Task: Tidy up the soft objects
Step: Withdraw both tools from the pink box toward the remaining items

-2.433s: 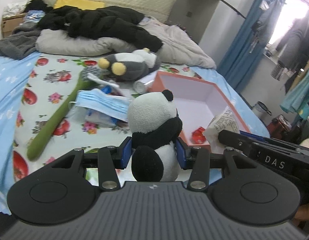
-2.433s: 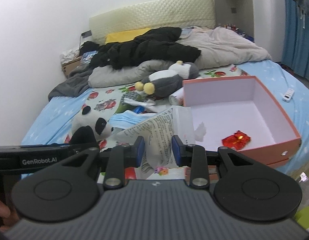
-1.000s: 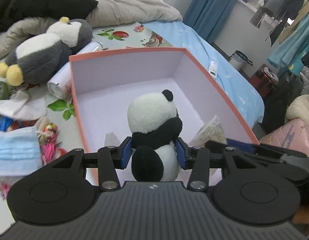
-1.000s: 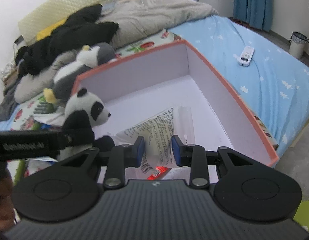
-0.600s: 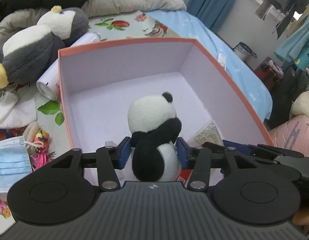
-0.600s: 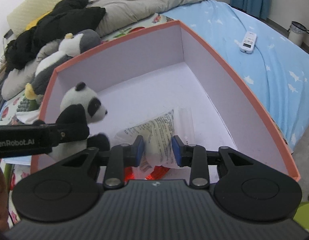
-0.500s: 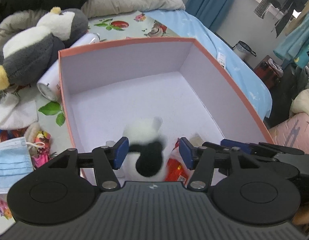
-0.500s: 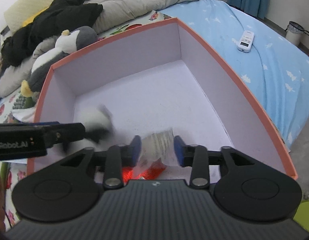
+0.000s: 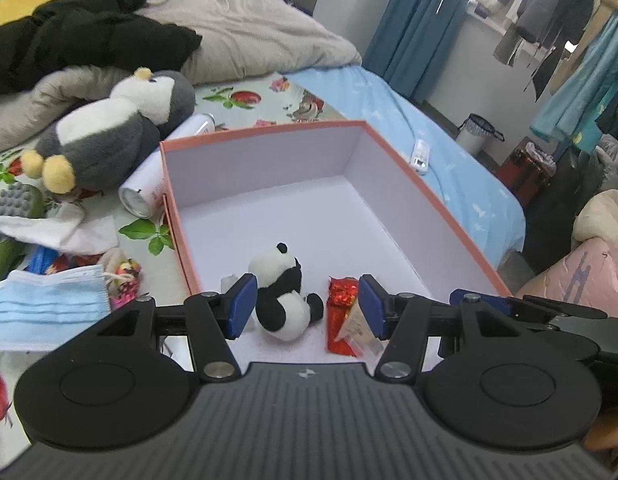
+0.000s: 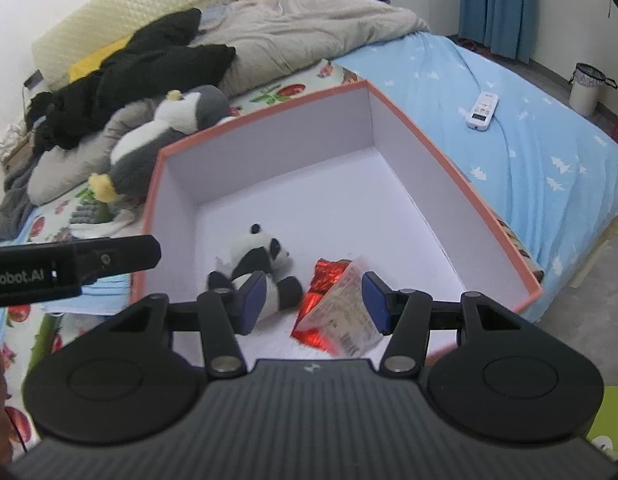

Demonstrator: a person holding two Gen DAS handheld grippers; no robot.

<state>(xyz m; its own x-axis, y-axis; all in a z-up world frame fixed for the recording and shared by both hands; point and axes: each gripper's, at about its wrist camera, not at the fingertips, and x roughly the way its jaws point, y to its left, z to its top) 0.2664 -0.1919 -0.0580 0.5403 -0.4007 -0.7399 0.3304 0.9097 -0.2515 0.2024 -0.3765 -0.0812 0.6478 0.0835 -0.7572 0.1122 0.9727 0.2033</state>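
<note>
Panda toy (image 9: 283, 294) is seen lying on the white floor of the box (image 9: 269, 133), near its front left corner, framed by the spread blue pads of the left gripper (image 9: 304, 306), which grips nothing. Just to its right a red foil packet (image 9: 341, 296) lies under a clear printed packet (image 10: 343, 308), both on the box floor; the right gripper (image 10: 313, 303) is held wide apart above them, also with nothing between its pads. "Robot.AI" can be read in white on the left gripper's black side in the right wrist view; the print on the clear packet is too small to read. The orange-rimmed box rests on a bed (image 10: 529, 152) with a blue sheet. Beside the box lie a penguin toy (image 9: 109, 136), a spray can (image 9: 143, 196), a face mask (image 9: 45, 304) and a remote (image 10: 482, 111). Blue curtains (image 10: 497, 4) hang at the far wall.
</note>
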